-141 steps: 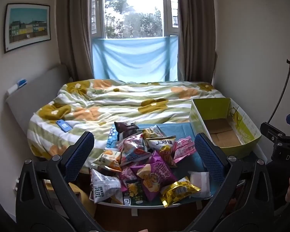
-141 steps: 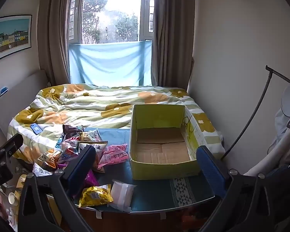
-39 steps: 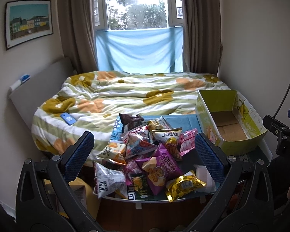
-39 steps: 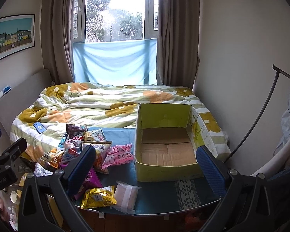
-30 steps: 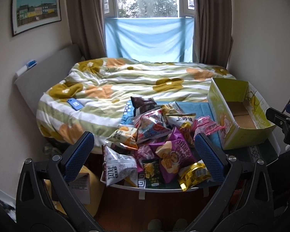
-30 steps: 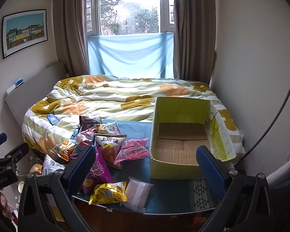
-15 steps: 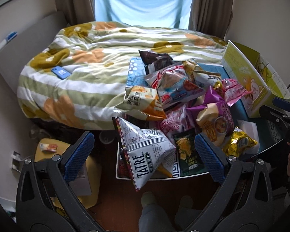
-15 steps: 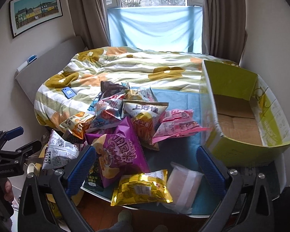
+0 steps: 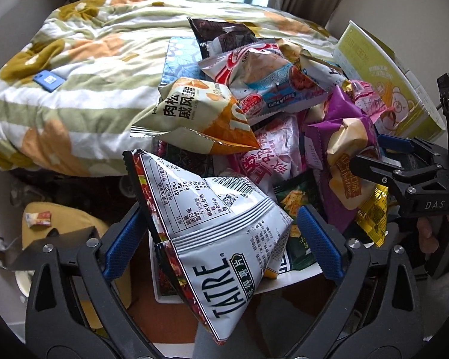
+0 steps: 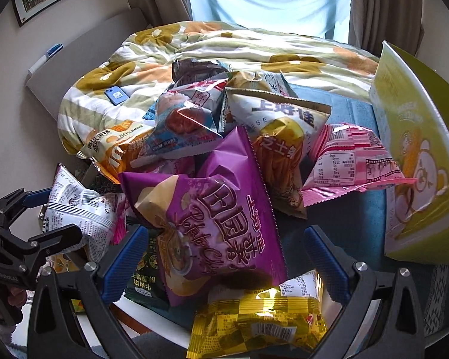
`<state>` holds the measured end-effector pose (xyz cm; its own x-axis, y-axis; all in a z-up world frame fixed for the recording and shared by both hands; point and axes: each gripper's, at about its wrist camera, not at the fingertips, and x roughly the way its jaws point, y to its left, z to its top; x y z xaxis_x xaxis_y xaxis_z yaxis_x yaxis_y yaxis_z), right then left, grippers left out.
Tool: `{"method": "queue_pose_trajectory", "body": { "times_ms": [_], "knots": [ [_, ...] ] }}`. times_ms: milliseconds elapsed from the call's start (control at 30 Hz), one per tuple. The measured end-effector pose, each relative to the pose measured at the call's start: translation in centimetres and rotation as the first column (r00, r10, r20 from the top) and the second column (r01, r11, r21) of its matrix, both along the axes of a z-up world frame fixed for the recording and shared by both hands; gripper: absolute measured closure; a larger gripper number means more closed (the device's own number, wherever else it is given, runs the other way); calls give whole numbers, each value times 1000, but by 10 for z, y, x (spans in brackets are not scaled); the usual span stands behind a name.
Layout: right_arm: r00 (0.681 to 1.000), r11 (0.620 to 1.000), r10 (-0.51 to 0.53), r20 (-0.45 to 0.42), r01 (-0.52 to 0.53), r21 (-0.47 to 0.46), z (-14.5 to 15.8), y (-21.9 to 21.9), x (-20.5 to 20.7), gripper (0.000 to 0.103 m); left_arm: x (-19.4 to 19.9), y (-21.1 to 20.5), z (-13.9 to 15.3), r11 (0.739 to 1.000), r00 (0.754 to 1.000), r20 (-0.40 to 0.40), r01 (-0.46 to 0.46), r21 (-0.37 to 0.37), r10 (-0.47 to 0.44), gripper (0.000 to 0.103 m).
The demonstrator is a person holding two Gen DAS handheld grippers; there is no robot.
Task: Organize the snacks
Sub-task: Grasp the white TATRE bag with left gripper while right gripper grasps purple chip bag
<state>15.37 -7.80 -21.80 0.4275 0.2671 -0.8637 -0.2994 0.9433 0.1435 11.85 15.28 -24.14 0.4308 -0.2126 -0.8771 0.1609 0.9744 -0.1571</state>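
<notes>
Snacks crowd the blue table (image 10: 350,110) at the foot of the bed (image 9: 83,59). Your left gripper (image 9: 221,239) has just been narrowing its jaws around the silver TATRE chip bag (image 9: 212,224), pads not visibly pressing. Your right gripper (image 10: 224,257) stands wide, straddling the purple potato-chip bag (image 10: 212,218), gripping nothing. The yellow-green box (image 10: 419,161) waits at three o'clock, a gold packet (image 10: 260,320) at six.
</notes>
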Motion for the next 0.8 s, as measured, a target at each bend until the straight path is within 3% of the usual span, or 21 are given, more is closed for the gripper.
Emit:
{"method": "queue_pose_trajectory", "body": {
  "times_ms": [67, 533, 600, 733, 800],
  "knots": [
    [1000, 1000, 13, -20, -13, 0, -8, 1, 6, 0, 2, 1, -4, 999, 1000, -13, 12, -29, -12, 11],
    [991, 992, 39, -129, -23, 121, -33, -5, 22, 0, 5, -4, -2, 999, 999, -8, 44, -2, -44, 25],
    [990, 991, 50, -131, -33, 130, -33, -4, 22, 5, 3, -3, -1, 999, 999, 3, 37, 13, -37, 35],
    [987, 984, 77, -140, -53, 169, -31, -5, 22, 29, 2, -1, 0, 999, 999, 4, 34, 14, -34, 36],
    [986, 984, 88, -142, -63, 167, -32, -5, 21, 36, 1, 0, 1, 1000, 1000, 7, 28, 10, -28, 37]
  ]
}}
